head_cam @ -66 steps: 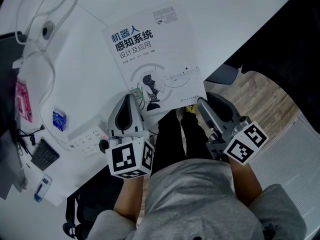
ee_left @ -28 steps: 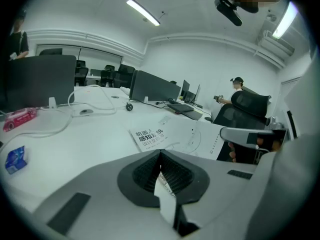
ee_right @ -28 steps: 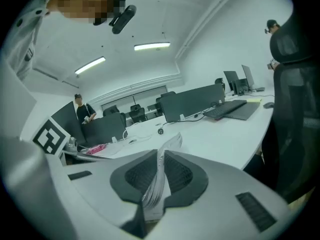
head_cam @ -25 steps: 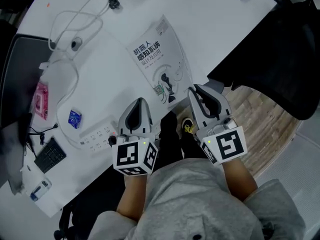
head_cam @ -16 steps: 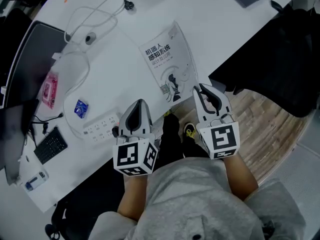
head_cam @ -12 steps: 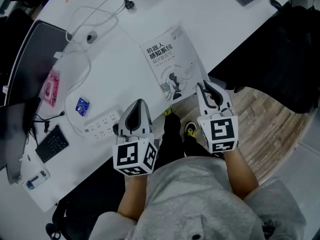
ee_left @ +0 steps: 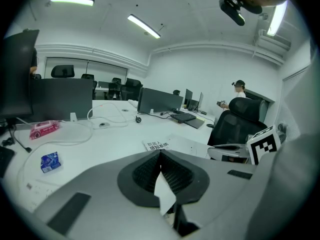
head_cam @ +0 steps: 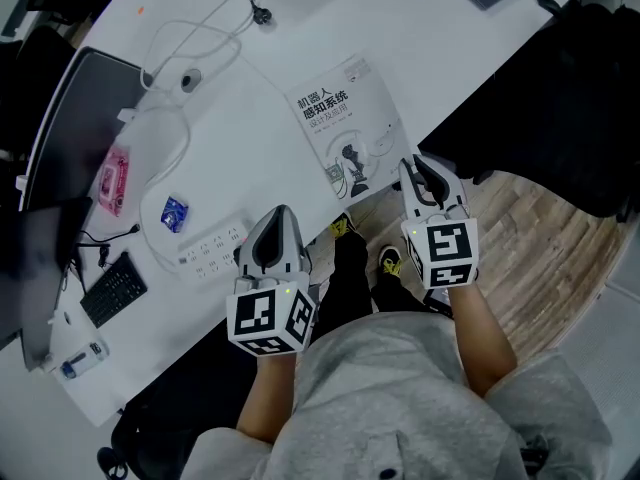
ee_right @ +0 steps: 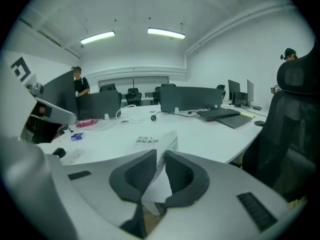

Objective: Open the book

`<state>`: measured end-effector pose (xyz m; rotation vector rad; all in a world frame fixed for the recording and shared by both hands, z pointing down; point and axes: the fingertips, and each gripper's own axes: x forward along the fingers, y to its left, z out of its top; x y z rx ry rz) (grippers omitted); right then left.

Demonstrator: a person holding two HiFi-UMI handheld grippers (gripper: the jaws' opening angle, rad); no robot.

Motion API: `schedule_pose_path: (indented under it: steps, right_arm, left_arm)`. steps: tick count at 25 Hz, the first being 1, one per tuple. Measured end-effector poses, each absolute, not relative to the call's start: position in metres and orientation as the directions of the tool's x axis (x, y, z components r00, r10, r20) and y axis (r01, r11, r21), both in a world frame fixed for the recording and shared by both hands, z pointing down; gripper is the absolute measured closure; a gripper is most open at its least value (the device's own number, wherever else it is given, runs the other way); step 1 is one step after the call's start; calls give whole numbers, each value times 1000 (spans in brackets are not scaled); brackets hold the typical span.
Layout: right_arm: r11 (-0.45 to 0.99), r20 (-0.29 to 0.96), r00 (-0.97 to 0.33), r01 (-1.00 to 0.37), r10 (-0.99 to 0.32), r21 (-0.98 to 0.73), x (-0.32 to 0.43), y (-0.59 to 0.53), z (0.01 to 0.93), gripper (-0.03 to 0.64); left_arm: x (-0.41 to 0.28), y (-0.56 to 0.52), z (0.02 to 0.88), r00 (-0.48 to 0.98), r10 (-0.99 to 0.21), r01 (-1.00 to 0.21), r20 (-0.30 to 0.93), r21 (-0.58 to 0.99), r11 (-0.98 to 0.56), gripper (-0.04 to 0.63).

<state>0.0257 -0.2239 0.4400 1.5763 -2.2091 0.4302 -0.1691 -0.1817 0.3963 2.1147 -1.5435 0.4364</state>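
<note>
Book (head_cam: 345, 128) lies closed on the white table (head_cam: 470, 43), near its edge. Right gripper (head_cam: 418, 165) is slightly spread at the book's near corner; left gripper (head_cam: 278, 213) is pressed together, empty.

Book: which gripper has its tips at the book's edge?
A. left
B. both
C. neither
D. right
D: the right gripper reaches the book at one corner, while the left gripper stands apart from it, beside the power strip.
</note>
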Motion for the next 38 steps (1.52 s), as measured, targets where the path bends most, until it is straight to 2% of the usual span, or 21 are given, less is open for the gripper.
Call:
schedule_pose_path:
  steps: [4,9,20,26,31,38]
  right_arm:
    - [404,384,-394,-913,-835,-59,-7,-225,408,552]
    - [525,321,-518,-848,-793,-71,-59,-219,382,557]
    - [752,299,-736,-654,-607,-81,-149,-193,377,560]
    - [844,334,-821,-523,-463,-117,-204,-182,395,560]
    - [872,391,-859,-437,-331,-221,-240,-168,426,561]
    - [815,493,-836,-450,-240,-365,-261,-156,477,572]
  left_arm:
    - [-175,-177,386,286,-817,-957,501,188,-221,588]
    - [-189,-163,375,244,-846,-966,474,192,-171,588]
    - [-230,-127,366,98,-881,-983,464,182,-14,588]
    - [-251,-112,369,32,-880,-982,474,180,61,588]
    - [-261,-109,372,3,-875,-980,484,177,95,588]
    - [-265,-114,373,-8,-871,-979,491,173,106,588]
